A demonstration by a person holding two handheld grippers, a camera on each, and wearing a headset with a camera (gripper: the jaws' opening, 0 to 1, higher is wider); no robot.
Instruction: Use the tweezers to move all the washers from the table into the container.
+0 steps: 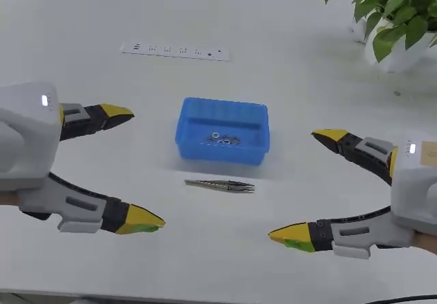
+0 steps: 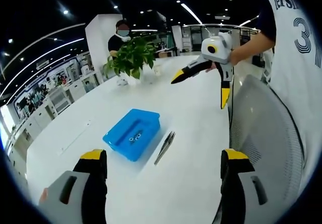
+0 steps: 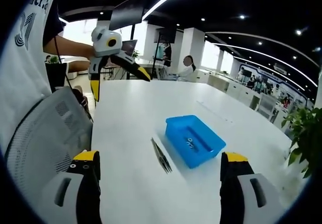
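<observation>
Left hand-held gripper (image 1: 145,169), grey-bodied with yellow-tipped black jaws, and right hand-held gripper (image 1: 292,184) of the same build, both with jaws spread wide and holding nothing, hover above the white worktop (image 1: 287,78), one at either side. Between them lie slim metal tweezers (image 1: 220,185), flat on the worktop just in front of a blue rectangular plastic container (image 1: 218,154). Small metal washers (image 1: 224,139) sit clustered inside the container. Beyond it, a white power strip (image 1: 175,51); at the far right, a green leafy plant in a white pot (image 1: 392,17)
</observation>
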